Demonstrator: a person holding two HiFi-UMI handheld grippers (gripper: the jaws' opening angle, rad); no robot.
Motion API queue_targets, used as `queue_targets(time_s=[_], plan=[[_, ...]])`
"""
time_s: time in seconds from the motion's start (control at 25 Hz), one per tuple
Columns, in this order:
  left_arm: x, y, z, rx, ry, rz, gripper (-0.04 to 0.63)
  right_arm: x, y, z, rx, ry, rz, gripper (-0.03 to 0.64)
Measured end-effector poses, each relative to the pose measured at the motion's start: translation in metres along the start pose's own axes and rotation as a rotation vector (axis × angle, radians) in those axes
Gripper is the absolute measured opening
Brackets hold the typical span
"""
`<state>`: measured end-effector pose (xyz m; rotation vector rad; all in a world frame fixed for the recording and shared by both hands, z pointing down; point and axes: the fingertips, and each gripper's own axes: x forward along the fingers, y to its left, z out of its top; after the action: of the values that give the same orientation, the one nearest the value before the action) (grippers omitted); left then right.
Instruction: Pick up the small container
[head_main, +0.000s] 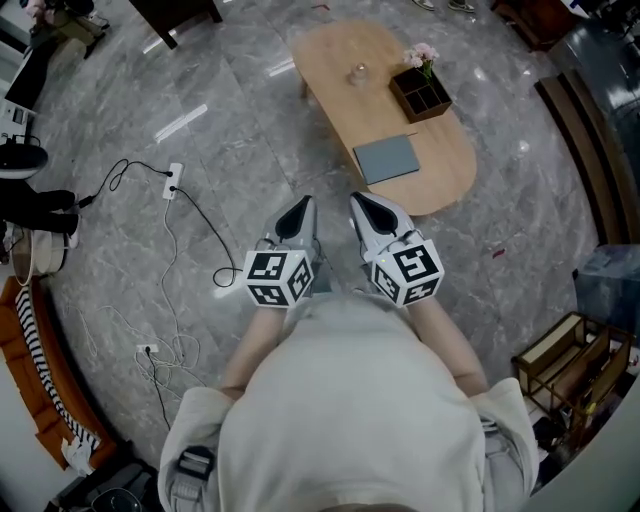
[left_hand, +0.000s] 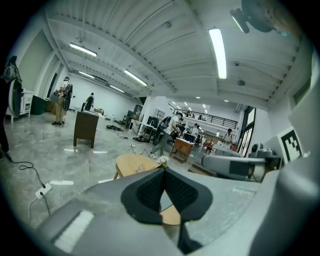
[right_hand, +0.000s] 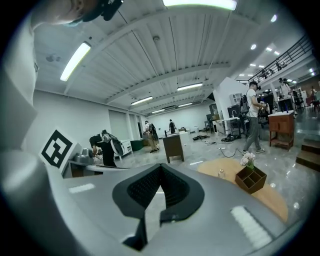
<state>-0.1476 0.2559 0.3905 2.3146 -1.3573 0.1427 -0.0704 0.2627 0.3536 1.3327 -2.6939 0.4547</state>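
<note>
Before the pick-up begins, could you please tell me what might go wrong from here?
Both the left tool and the right tool are shut; one must open before reaching the small clear glass container on the oval wooden table. The dark wooden compartment box with pink flowers stands near it and could be knocked.

Bright ceiling strip lights (left_hand: 217, 52), glare on floor (head_main: 180, 122), fisheye-warped dark edges.
</note>
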Motion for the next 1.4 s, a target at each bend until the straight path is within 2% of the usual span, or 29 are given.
queue_targets(time_s=[0.44, 0.72, 1.08, 1.4], plan=[[0.069, 0.093, 0.074, 0.028, 0.046, -0.092, 0.002, 0.12, -0.024, 0.062, 0.015, -0.041, -0.108, 0.0], [0.107, 0.144, 0.109, 0.043, 0.059, -0.151, 0.002, 0.181, -0.038, 0.08, 0.023, -0.049, -0.18, 0.0], [0.145, 0.191, 0.127, 0.054, 0.079, -0.197, 0.002, 0.24, -0.052, 0.089, 0.029, -0.056, -0.228, 0.0], [0.171, 0.21, 0.131, 0.073, 0.116, -0.238, 0.002, 0.259, -0.067, 0.094, 0.072, -0.065, -0.289, 0.0]])
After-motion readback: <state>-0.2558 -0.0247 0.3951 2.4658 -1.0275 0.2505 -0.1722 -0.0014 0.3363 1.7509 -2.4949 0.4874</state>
